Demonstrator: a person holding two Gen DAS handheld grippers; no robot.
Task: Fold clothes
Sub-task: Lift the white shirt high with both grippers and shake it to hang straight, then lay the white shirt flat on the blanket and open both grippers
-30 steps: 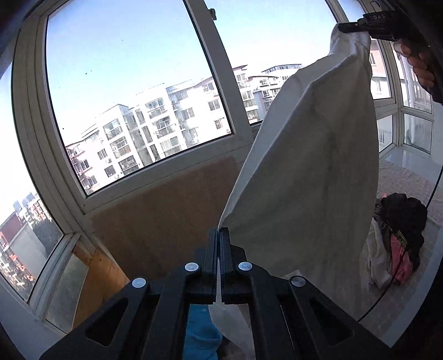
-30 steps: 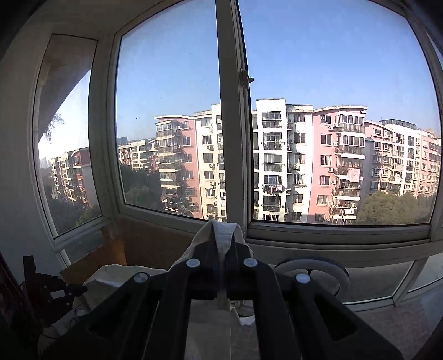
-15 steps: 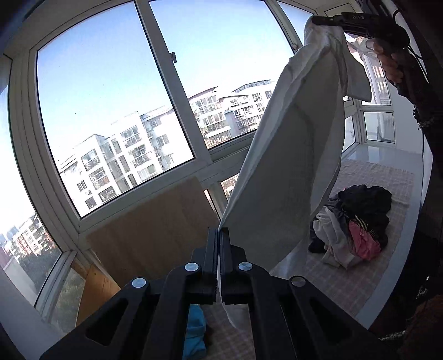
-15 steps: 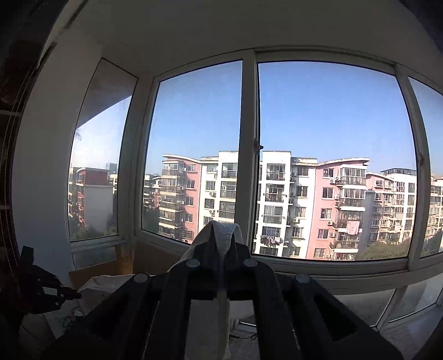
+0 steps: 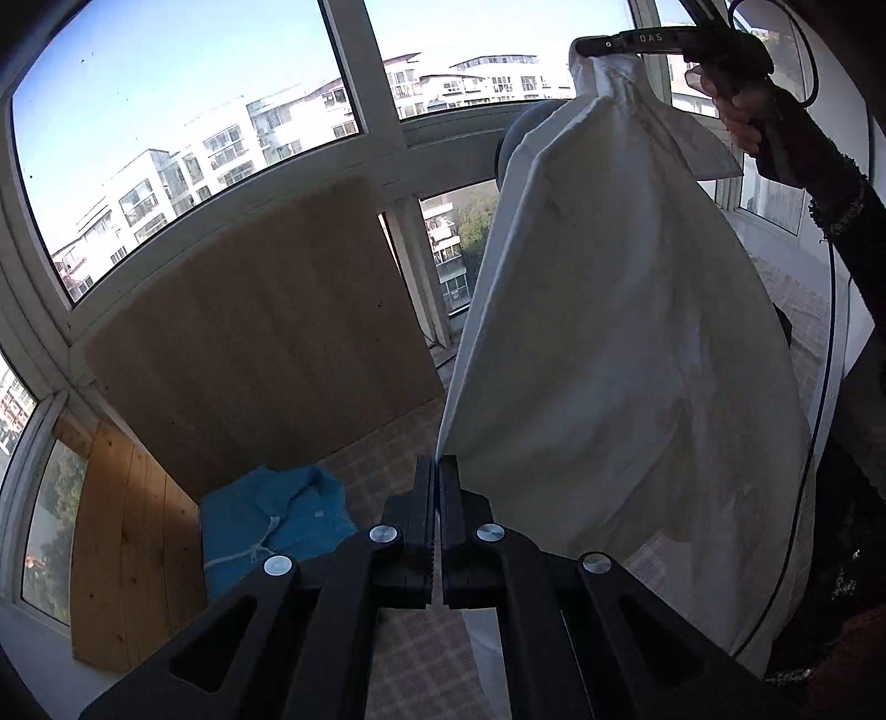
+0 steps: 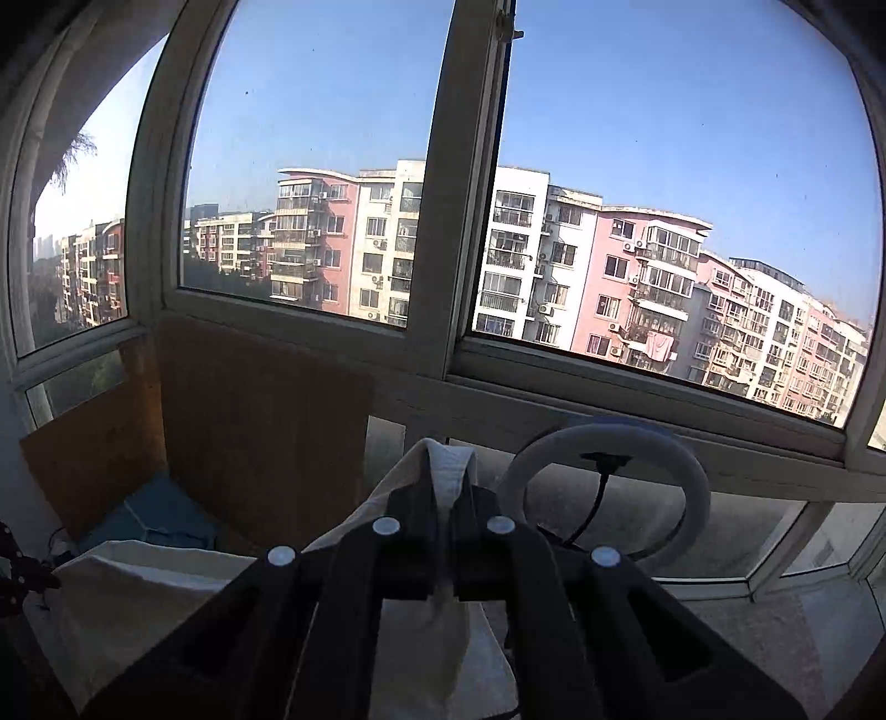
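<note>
Cloth held aloft between two claws: we see the white garment (image 5: 626, 343) hanging in the air before the window (image 5: 183, 111), its lower corner pinched in the closed left claw (image 5: 439, 471) and its upper edge bunched in the closed right claw (image 5: 592, 47), which a hand (image 5: 736, 111) holds high. From the right wrist, we find white fabric clamped between that claw's fingers (image 6: 426, 498). Below, a blue garment (image 5: 277, 526) lies on the checked surface (image 5: 421, 653) beside wooden boards (image 5: 260, 332), near a ring light (image 6: 609, 482).
</note>
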